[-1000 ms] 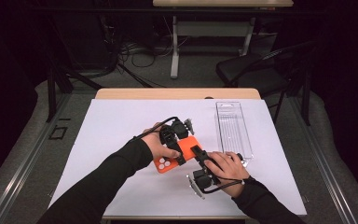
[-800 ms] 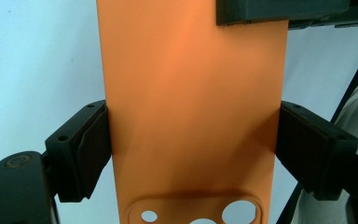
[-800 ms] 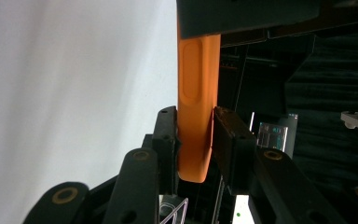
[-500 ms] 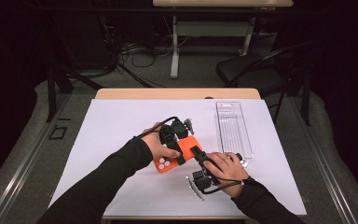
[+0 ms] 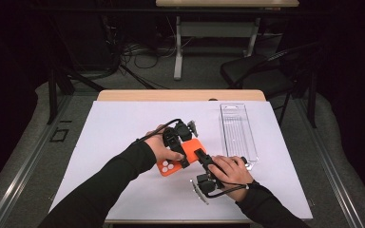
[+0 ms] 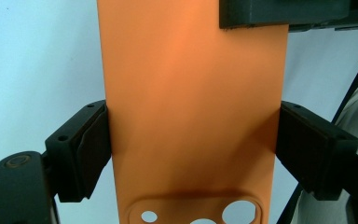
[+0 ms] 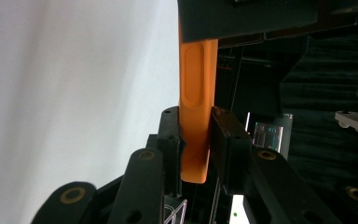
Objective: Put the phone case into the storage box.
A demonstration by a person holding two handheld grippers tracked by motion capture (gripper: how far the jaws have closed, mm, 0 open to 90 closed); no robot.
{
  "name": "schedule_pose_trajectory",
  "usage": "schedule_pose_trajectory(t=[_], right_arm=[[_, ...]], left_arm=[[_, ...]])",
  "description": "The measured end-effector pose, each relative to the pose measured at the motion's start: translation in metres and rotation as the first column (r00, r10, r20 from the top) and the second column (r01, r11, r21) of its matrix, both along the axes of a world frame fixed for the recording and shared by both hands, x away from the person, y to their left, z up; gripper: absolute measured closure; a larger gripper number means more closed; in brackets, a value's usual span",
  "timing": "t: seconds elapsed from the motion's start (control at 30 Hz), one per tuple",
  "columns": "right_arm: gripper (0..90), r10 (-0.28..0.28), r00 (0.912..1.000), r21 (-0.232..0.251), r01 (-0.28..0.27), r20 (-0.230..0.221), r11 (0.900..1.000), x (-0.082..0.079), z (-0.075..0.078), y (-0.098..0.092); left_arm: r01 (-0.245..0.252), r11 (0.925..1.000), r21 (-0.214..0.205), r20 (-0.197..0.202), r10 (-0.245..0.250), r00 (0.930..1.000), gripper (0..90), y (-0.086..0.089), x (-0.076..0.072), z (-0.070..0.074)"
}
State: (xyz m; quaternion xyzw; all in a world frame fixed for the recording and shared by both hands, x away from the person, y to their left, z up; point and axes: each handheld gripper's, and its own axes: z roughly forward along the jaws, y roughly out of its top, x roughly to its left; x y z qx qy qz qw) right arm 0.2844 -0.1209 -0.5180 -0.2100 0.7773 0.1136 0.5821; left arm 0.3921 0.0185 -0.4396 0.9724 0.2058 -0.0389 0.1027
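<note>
Orange phone case [image 5: 183,156] with camera holes, gripped by left claw [image 5: 177,151] and right claw [image 5: 203,159].

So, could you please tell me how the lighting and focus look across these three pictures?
High view: the white table cover is brightly lit and the room behind is very dark; sharp enough. Left gripper view: the orange phone case is soft and close, evenly lit, with a shadow above its camera holes. Right gripper view: the white surface is washed out, the case's edge fairly sharp, the background dim.
</note>
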Motion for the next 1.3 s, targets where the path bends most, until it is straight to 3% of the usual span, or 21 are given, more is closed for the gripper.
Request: schedule_pose_trajectory(t=[0.63,1.13,1.23,1.27,1.3], right_arm=[[77.2,0.001,0.9999,0.005,-0.001,0.015,1.0000,-0.0002,-0.0037,-0.0003],[78.6,-0.001,0.9996,0.019,0.000,0.030,0.9998,-0.0012,-0.0052,-0.0015],[78.8,-0.014,0.9997,0.002,0.014,0.019,0.9999,-0.0021,-0.0037,-0.0013],[79.0,0.010,0.9987,0.037,-0.012,0.051,0.9992,-0.0007,-0.0064,-0.0018],[79.1,0.011,0.9984,0.039,-0.013,0.055,0.9992,-0.0006,-0.0065,-0.0018]], left_arm=[[-0.026,0.9993,-0.027,-0.057,0.024,0.9981,16.0,0.0033,0.0052,-0.0044],[-0.027,0.9991,-0.033,-0.061,0.025,0.9978,16.0,0.0038,0.0054,-0.0041],[-0.030,0.9989,-0.037,-0.064,0.027,0.9976,16.0,0.0040,0.0055,-0.0036],[-0.030,0.9988,-0.038,-0.064,0.027,0.9976,16.0,0.0041,0.0056,-0.0034],[-0.030,0.9987,-0.041,-0.064,0.028,0.9976,16.0,0.0042,0.0055,-0.0032]])
